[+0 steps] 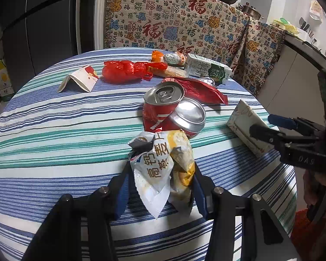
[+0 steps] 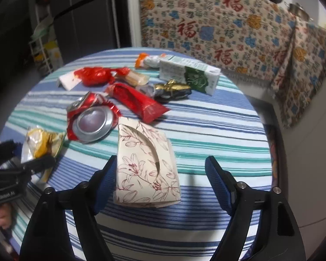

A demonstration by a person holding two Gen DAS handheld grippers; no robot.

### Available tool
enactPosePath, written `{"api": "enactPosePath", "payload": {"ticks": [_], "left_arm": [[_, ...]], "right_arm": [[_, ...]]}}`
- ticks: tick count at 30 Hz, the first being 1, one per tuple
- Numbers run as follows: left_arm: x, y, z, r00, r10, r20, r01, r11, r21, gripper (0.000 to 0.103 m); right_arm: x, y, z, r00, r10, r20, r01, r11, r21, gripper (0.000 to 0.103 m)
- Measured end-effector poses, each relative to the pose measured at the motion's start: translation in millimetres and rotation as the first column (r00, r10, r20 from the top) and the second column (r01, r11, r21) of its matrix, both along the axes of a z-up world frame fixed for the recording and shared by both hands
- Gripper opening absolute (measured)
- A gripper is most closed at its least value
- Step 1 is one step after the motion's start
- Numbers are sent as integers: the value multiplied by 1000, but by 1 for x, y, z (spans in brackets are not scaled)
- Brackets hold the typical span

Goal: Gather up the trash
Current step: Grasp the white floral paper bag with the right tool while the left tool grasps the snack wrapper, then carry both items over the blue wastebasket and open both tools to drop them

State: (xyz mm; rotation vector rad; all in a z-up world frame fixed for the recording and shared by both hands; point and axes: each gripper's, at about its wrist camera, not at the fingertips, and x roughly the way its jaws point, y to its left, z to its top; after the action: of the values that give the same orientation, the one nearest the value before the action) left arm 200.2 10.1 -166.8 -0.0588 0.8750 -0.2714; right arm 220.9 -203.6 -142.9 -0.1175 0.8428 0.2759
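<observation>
A striped worktop (image 1: 54, 130) crowded with litter stands before a patterned blanket (image 1: 173, 17). The left gripper (image 1: 160, 171) has its jaws clamped on a crumpled snack wrapper (image 1: 160, 163), just in front of a crushed red can (image 1: 171, 111). The right gripper (image 2: 160, 169), jaws spread wide, straddles a floral cardboard sleeve (image 2: 143, 165). A milk carton (image 2: 189, 74) and a red plastic bag (image 1: 123, 70) lie beyond.

Trash tally on striped table (image 2: 217, 117) | 1 crushed red can (image 2: 91, 119) ahead of left jaws | 1 snack wrapper (image 1: 163, 165) btwn left jaws | 1 floral box (image 2: 145, 169) btwn right jaws | 1 milk carton (image 2: 189, 74), 1 red pouch (image 2: 139, 102), 1 red plastic bag (image 1: 123, 70), 1 folded paper cup (image 1: 79, 79) farther ahead.
</observation>
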Motion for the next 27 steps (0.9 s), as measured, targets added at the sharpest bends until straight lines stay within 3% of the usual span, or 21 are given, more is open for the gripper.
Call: {"api": "enactPosePath", "payload": {"ticks": [2,3,7,14,27], "left_arm": [[0,0,0,1000,2,1,-2,1000,-5,47],[0,0,1,1000,4,1,-4,1000,-8,45],[0,4,1,1000,12,-6,-12,1000,-23,39],[-3,1,4,1000,-5,4,5,999,-40,27],[-16,-28,20,998,-58,33,59,997,-41,25]], "right_arm": [[2,3,-6,999,15,-32,-15,1000,-13,55],[4,5,-8,998,27,-51,-28,999,-19,50],[5,1,-6,998,17,-66,-17,1000,-2,46],[2,-21,6,997,-2,-74,12,991,136,44],[-8,-52,15,996,-22,-88,41,973,225,45]]}}
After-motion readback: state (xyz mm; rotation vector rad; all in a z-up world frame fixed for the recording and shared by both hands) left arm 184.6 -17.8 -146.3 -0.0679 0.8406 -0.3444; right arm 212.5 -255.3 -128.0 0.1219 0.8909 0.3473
